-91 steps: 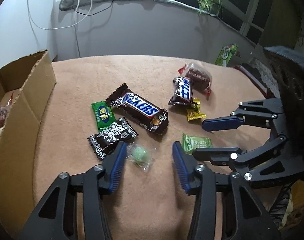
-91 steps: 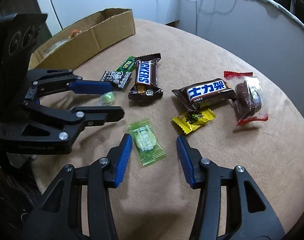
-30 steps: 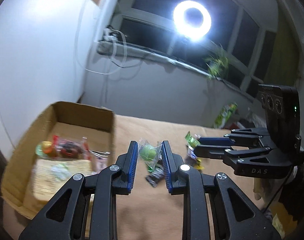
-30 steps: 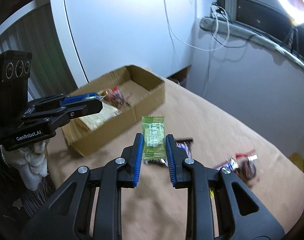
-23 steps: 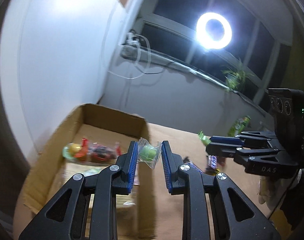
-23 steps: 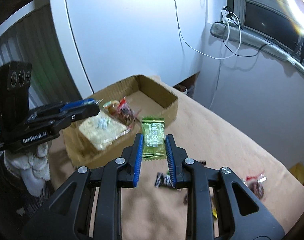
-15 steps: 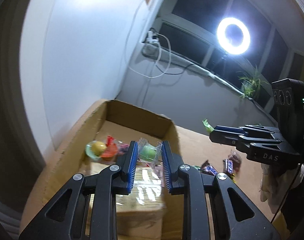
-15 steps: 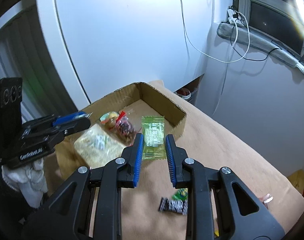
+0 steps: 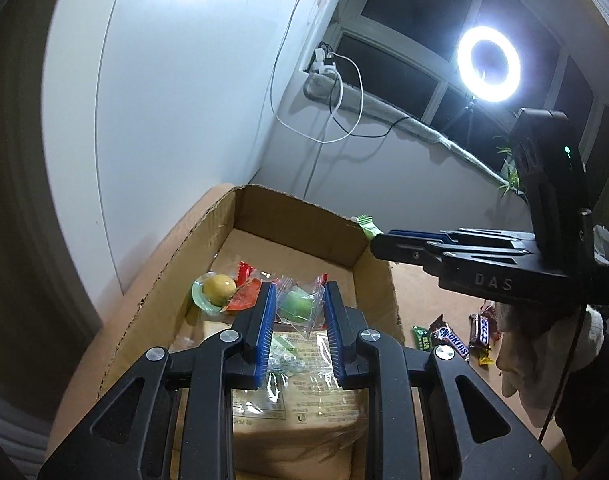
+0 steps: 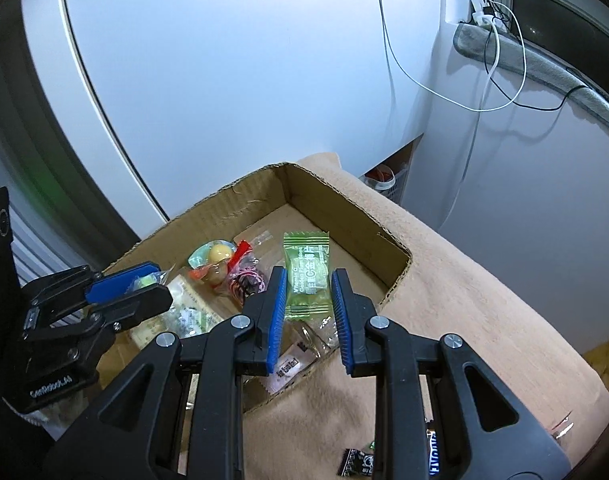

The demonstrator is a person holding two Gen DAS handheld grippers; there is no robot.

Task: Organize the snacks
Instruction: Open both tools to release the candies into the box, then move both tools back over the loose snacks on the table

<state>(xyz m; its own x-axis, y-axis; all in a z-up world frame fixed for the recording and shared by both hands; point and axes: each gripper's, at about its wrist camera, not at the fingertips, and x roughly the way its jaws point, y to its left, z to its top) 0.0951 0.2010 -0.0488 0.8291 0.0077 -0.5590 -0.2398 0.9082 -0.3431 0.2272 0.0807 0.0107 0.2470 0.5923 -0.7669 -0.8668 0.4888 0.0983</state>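
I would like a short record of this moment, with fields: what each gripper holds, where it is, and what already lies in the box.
left gripper: shut on green candy, above the cardboard box
right gripper: shut on green packet, above the same box
inside box: yellow candy, red wrapper, flat clear packet
on table: chocolate bars, not yet packed

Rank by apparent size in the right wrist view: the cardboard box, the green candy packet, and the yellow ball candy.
1. Cardboard box, largest by far.
2. Green candy packet, though being held nearer the camera inflates it.
3. Yellow ball candy, smallest.
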